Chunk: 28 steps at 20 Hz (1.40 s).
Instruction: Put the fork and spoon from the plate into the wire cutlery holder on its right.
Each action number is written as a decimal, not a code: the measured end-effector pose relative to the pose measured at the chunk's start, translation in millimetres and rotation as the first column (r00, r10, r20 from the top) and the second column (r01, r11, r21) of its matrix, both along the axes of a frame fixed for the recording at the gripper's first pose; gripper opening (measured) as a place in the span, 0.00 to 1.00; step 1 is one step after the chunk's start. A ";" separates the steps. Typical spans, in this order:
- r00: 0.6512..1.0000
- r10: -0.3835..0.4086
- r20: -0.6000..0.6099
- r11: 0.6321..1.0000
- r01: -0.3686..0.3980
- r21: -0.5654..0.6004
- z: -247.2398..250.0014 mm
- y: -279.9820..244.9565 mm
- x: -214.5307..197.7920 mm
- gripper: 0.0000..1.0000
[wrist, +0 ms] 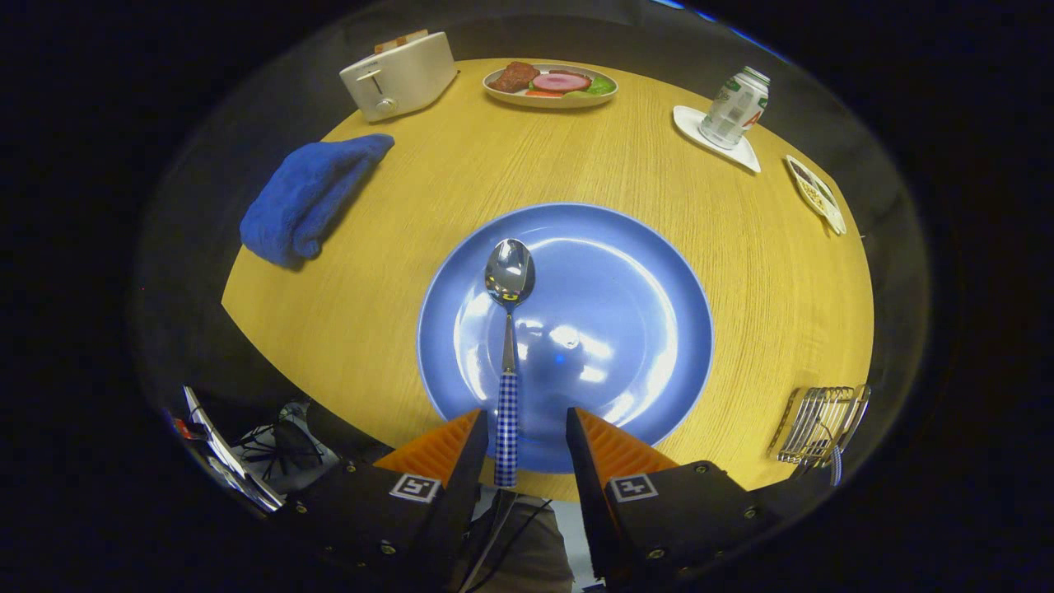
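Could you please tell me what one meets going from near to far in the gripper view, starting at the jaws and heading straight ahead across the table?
Open gripper with jaws either side of the spoon's checked handle → spoon → blue plate → bare table → plate of food.

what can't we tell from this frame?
- Fork: possibly already in the holder, whose contents are too small and warped to tell.
- Gripper: open around the spoon handle; contact with the near finger unclear.
- Small dish contents: too small.

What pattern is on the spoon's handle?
Blue-and-white checks on the spoon handle, seen in the gripper view between the open gripper fingers.
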<state>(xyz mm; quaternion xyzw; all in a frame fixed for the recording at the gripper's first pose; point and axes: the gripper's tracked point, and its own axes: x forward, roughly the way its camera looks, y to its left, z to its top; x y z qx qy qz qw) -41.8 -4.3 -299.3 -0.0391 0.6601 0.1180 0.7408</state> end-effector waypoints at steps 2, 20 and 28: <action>1.000 -0.005 -0.005 1.000 0.005 0.019 -5.2 2.0 5.5 0.40; 0.989 0.134 -0.067 0.986 -0.140 -0.091 50.0 -87.4 -14.5 0.03; 0.992 0.072 -0.104 0.982 -0.089 -0.166 102.5 -161.6 -46.9 0.03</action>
